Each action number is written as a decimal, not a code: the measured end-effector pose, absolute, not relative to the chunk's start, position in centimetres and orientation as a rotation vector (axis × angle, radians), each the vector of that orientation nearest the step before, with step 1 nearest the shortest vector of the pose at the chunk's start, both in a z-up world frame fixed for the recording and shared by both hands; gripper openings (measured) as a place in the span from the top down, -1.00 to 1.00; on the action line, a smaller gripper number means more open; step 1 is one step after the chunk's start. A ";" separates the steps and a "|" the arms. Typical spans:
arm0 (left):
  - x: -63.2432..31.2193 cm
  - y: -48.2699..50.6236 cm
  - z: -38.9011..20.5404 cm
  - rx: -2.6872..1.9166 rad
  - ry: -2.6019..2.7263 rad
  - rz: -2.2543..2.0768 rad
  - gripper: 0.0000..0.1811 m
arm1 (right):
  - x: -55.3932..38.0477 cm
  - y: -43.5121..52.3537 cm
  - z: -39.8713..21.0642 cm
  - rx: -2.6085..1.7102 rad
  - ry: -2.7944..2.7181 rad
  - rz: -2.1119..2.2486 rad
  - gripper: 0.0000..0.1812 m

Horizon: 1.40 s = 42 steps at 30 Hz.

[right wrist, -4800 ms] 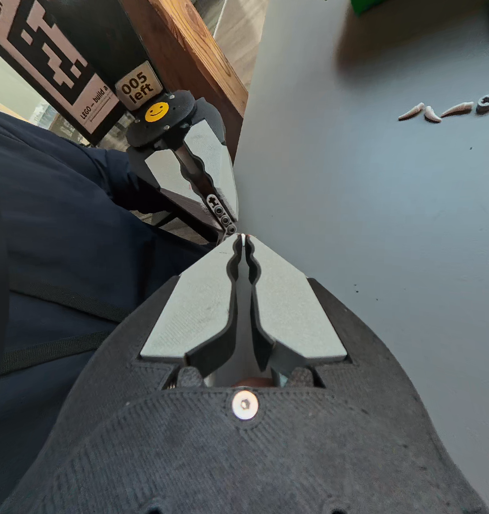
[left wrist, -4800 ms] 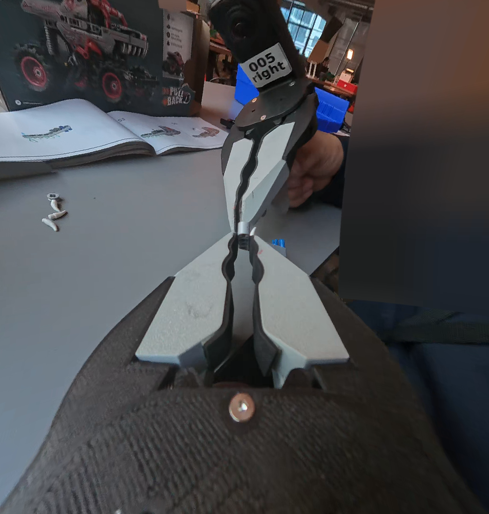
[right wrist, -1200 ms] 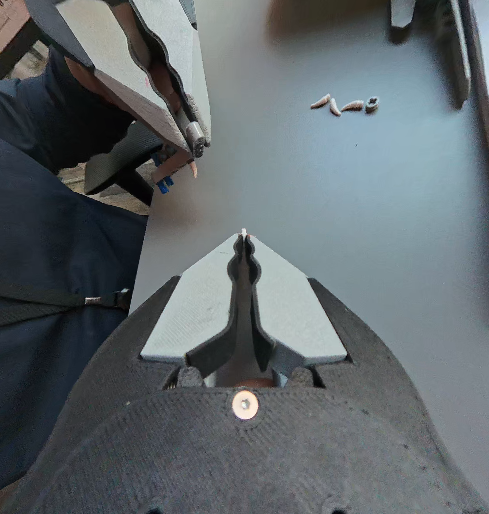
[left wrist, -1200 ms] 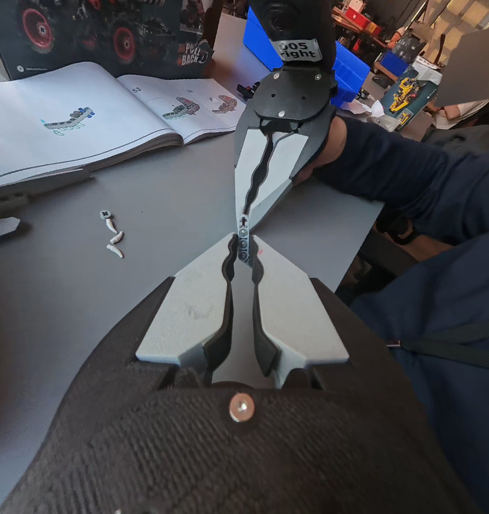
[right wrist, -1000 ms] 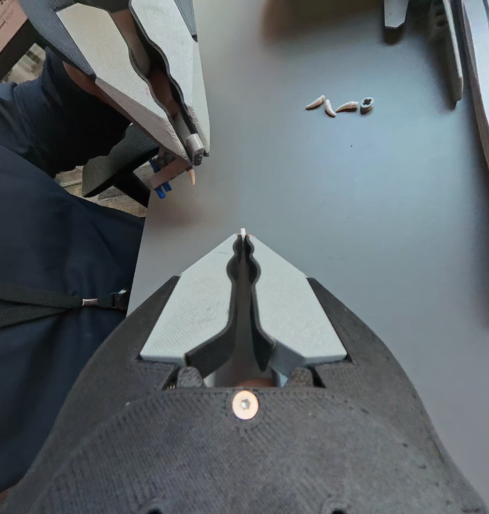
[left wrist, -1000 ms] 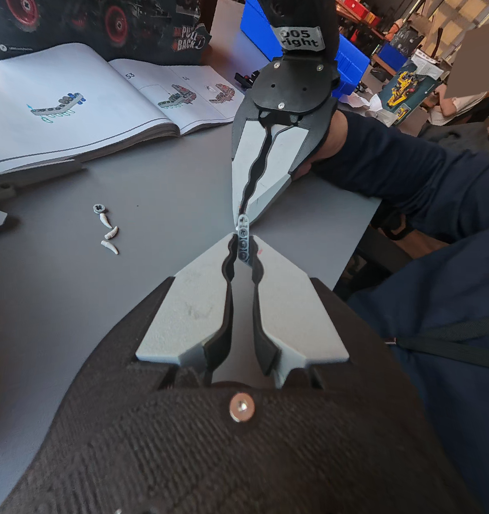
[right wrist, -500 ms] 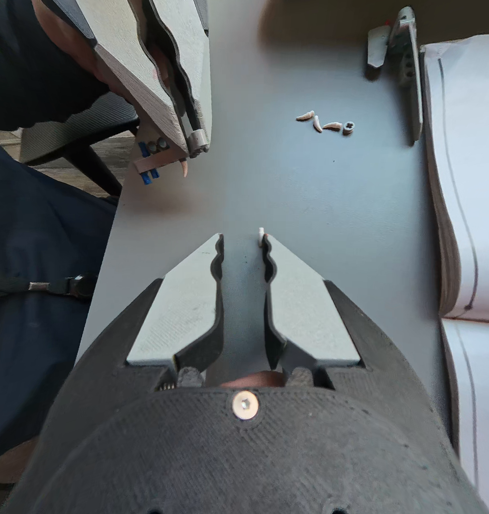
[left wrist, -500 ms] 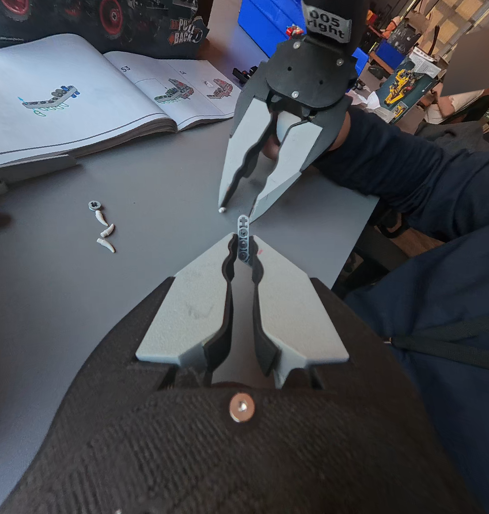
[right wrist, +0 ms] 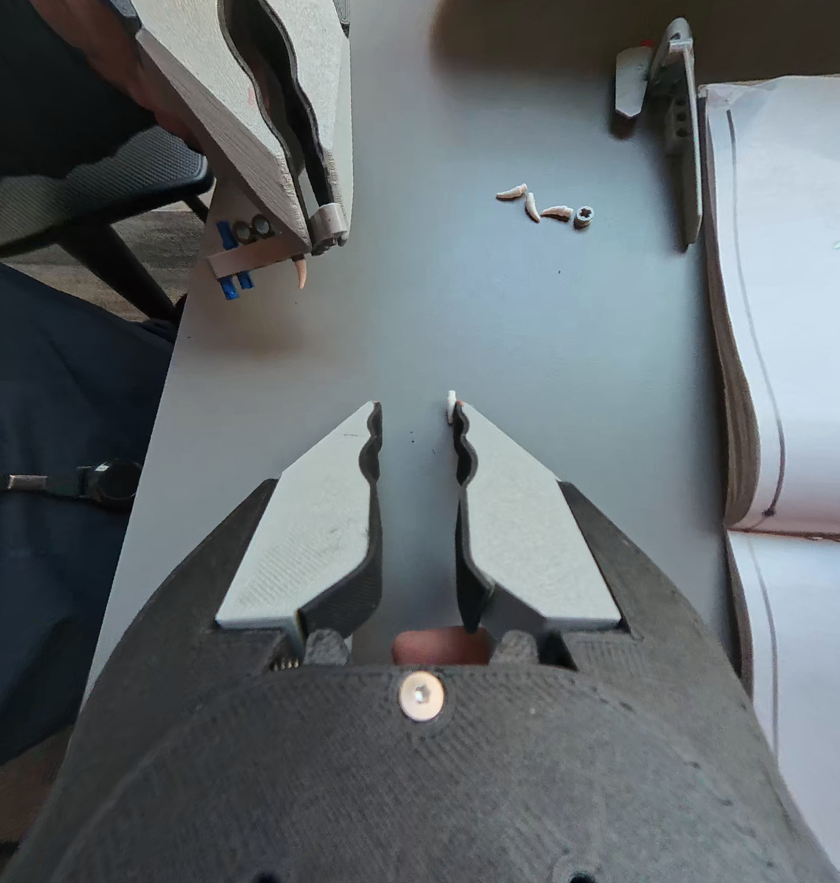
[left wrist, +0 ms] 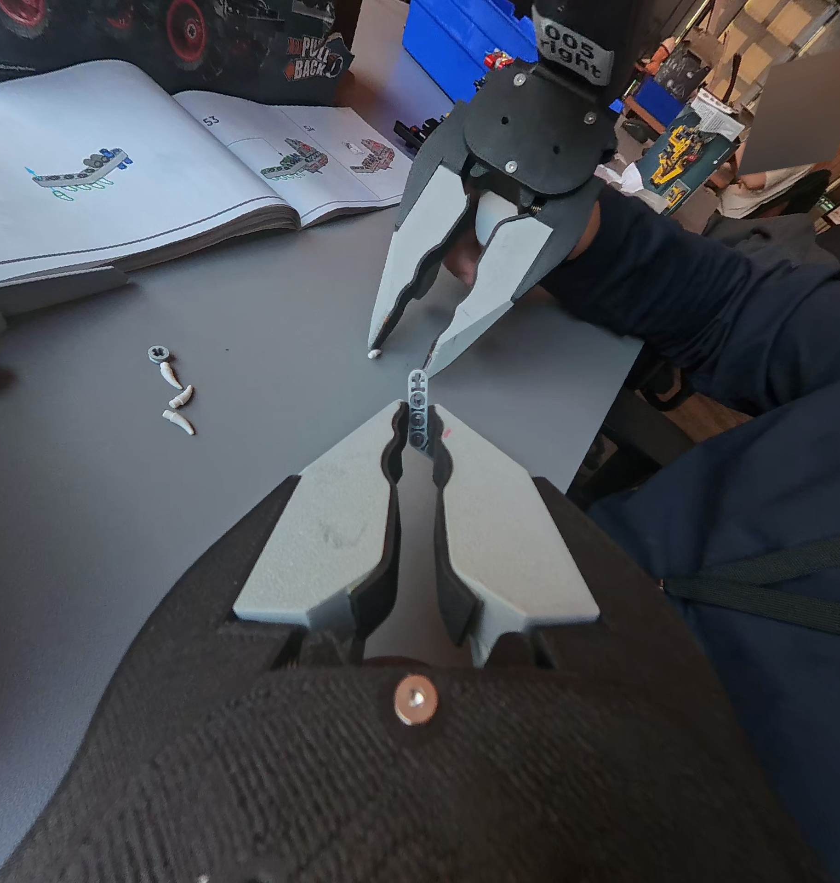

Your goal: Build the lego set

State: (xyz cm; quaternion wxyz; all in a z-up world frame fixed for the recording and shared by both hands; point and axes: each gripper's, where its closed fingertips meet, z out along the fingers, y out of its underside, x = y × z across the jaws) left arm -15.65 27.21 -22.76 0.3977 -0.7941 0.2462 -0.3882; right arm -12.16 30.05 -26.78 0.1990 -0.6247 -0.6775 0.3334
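Note:
My left gripper (left wrist: 418,410) is shut on a grey Lego beam (left wrist: 418,387) that sticks up past its tips. In the right wrist view this gripper (right wrist: 324,229) shows at the top left, and the beam assembly (right wrist: 258,255) carries blue pins and one white tooth pointing down. My right gripper (right wrist: 415,411) is open above the grey table (right wrist: 527,358), just short of the beam. A small white tooth (right wrist: 451,405) sits against its right fingertip; in the left wrist view the tooth (left wrist: 374,354) is at the tip of the open right gripper (left wrist: 403,351). Three loose white teeth (left wrist: 176,396) and a grey bush (left wrist: 158,353) lie on the table.
An open instruction booklet (left wrist: 121,167) lies at the back, with the set's box (left wrist: 169,33) behind it. Grey Lego parts (right wrist: 676,119) lie beside the booklet (right wrist: 800,286). Blue bins (left wrist: 456,43) stand farther back. The table edge (left wrist: 599,430) runs close by the grippers, with the person's dark blue clothing beyond. About 7 cm separates my left fingertips from my right. The grey bush (left wrist: 158,353) lies around 10 cm away from my right fingertips.
My right gripper has opened and drawn a little back from the beam; the white tooth it pinched now sits at one fingertip. My left gripper keeps its hold on the beam.

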 end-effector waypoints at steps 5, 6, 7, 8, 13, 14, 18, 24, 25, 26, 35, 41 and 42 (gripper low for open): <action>-15.7 27.2 -22.7 -2.005 0.621 -0.984 0.95 | -12.2 30.1 -26.7 -1.773 -1.874 0.933 0.62; -15.7 27.2 -22.7 -2.006 0.620 -0.985 0.94 | -12.2 30.2 -26.8 -1.767 -1.868 0.924 0.69; -15.7 27.2 -22.7 -2.008 0.621 -0.985 0.94 | -12.2 30.3 -26.8 -1.764 -1.875 0.913 0.69; -15.6 27.2 -22.7 -2.008 0.622 -0.985 0.94 | -12.1 30.3 -26.6 -1.760 -1.876 0.903 0.66; -15.6 27.2 -22.7 -2.008 0.623 -0.989 0.94 | -12.1 30.6 -26.8 -1.755 -1.872 0.910 0.67; -15.7 27.2 -22.7 -2.005 0.623 -0.989 0.94 | -12.0 30.7 -26.7 -1.754 -1.877 0.908 0.63; -15.7 27.1 -22.3 -1.975 0.625 -0.988 0.94 | -11.8 30.4 -25.3 -1.707 -1.857 1.008 0.65; -14.2 26.1 -19.3 -1.763 0.628 -1.116 0.94 | -13.4 26.5 -22.0 -1.680 -1.742 1.522 0.69; -14.0 26.0 -18.8 -1.732 0.630 -1.125 0.94 | -13.5 26.0 -21.6 -1.677 -1.727 1.603 0.69; -13.9 25.9 -18.4 -1.699 0.630 -1.125 0.95 | -13.6 25.7 -21.1 -1.677 -1.702 1.677 0.70; -13.4 26.1 -15.6 -1.454 0.698 -0.870 0.95 | -13.9 23.4 -17.8 -1.629 -1.548 2.155 0.85; -13.1 26.5 -15.5 -1.454 0.673 -0.852 0.94 | -14.1 24.1 -17.8 -1.613 -1.517 2.079 0.96; -13.2 26.6 -15.4 -1.456 0.658 -0.865 0.94 | -14.1 24.2 -17.8 -1.607 -1.510 2.068 0.96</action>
